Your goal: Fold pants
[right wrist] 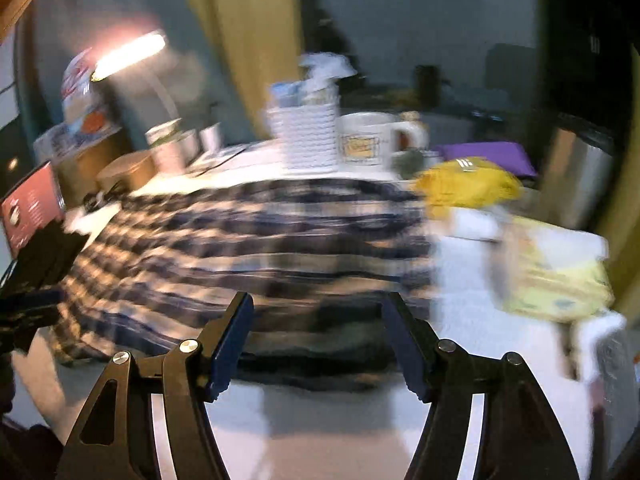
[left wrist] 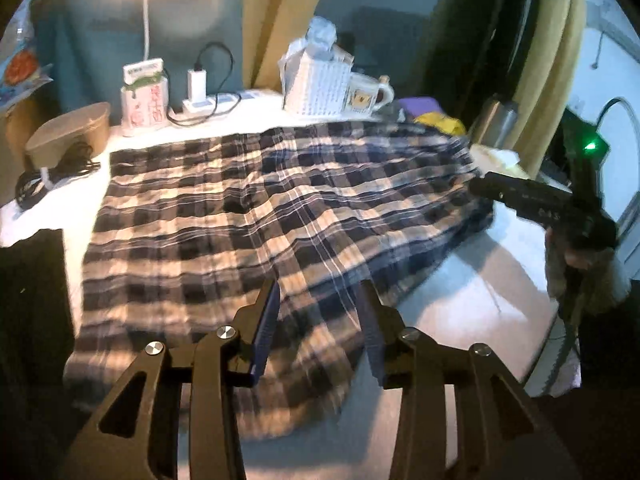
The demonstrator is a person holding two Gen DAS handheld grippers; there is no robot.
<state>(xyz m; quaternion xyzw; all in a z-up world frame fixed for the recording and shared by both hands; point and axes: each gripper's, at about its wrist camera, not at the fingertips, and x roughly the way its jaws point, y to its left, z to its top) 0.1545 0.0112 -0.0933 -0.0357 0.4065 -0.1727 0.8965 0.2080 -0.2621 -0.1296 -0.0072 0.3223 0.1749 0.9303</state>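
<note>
Plaid pants (left wrist: 248, 216) in dark blue and cream lie spread flat across the white table (left wrist: 472, 296). My left gripper (left wrist: 320, 288) is open, its jaws hovering over the near hem of the pants, holding nothing. My right gripper (right wrist: 318, 304) is open over the near edge of the pants (right wrist: 248, 240) and holds nothing; its view is blurred. The right gripper also shows in the left wrist view (left wrist: 480, 186) at the pants' right edge, and the left gripper shows at the left of the right wrist view (right wrist: 36, 296).
Along the back of the table stand a white basket (left wrist: 320, 84), a mug (left wrist: 368, 96), a power strip with charger (left wrist: 198, 98), a carton (left wrist: 142, 108) and a brown box (left wrist: 68, 132). A yellow bag (right wrist: 468, 184), steel canister (right wrist: 580, 172) and yellow pack (right wrist: 556, 272) sit right.
</note>
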